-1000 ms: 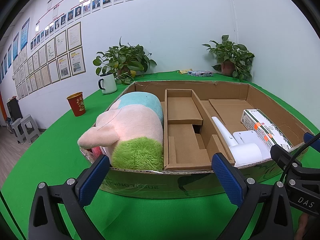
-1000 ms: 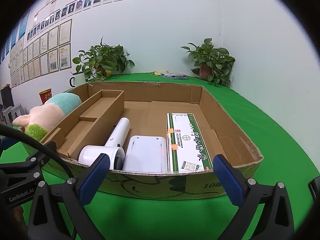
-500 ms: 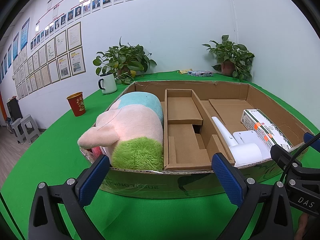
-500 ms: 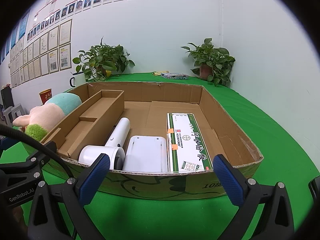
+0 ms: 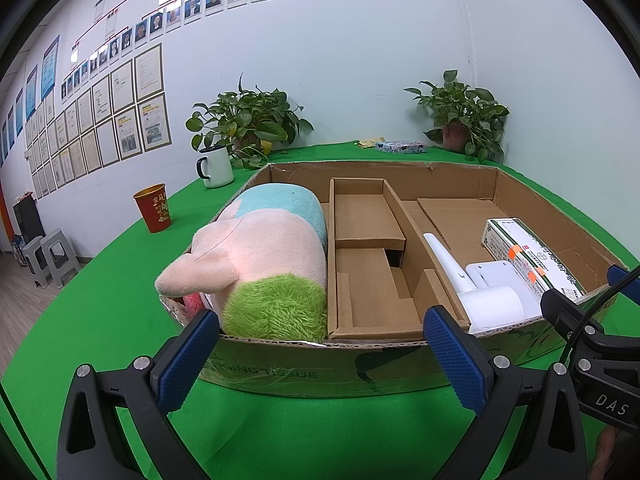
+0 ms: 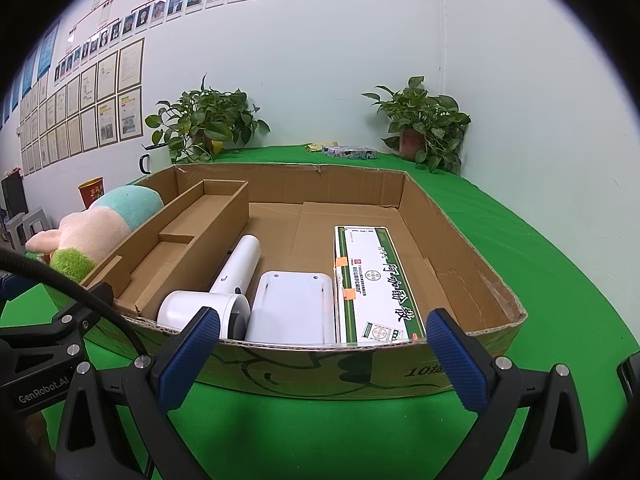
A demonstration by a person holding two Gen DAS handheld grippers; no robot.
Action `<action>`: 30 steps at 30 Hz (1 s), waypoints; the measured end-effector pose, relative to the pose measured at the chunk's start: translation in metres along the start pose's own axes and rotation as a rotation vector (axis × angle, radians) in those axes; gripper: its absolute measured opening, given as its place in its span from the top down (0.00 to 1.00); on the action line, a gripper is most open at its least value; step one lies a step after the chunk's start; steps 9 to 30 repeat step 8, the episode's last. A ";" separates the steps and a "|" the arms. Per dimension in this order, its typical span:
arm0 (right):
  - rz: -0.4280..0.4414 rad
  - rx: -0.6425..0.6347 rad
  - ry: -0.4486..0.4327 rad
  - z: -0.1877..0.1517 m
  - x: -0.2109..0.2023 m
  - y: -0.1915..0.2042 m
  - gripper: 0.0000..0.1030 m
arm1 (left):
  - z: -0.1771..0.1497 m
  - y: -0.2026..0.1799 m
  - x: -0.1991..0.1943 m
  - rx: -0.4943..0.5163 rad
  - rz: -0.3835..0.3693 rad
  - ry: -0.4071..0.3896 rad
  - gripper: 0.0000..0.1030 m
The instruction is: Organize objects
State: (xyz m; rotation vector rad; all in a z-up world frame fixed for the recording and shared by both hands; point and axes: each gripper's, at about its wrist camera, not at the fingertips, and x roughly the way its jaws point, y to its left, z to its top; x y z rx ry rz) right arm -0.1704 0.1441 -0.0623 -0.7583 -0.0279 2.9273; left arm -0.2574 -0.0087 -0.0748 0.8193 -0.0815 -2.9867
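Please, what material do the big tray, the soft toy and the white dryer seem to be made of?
Tray: corrugated cardboard, matte brown; fluted edges and fold creases show.
Toy: plush fabric, fuzzy; the green end has longer pile.
Dryer: probably hard plastic, smooth white with a soft sheen; the pictures cannot confirm it.

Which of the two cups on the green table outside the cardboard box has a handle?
The white mug beside the left potted plant: it has a dark handle and rim. The red cup, nearer the camera, is handleless and tapers downward.
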 end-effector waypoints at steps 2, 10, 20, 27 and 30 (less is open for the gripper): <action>0.004 0.002 -0.001 0.000 0.000 -0.001 0.01 | 0.000 0.000 0.000 0.000 0.000 0.000 0.00; 0.003 0.001 0.000 0.000 0.000 -0.002 0.01 | 0.000 0.000 0.001 0.000 0.000 0.000 0.00; 0.003 0.001 0.000 0.000 0.000 -0.002 0.01 | 0.000 0.000 0.001 0.000 0.000 0.000 0.00; 0.003 0.001 0.000 0.000 0.000 -0.002 0.01 | 0.000 0.000 0.001 0.000 0.000 0.000 0.00; 0.003 0.001 0.000 0.000 0.000 -0.002 0.01 | 0.000 0.000 0.001 0.000 0.000 0.000 0.00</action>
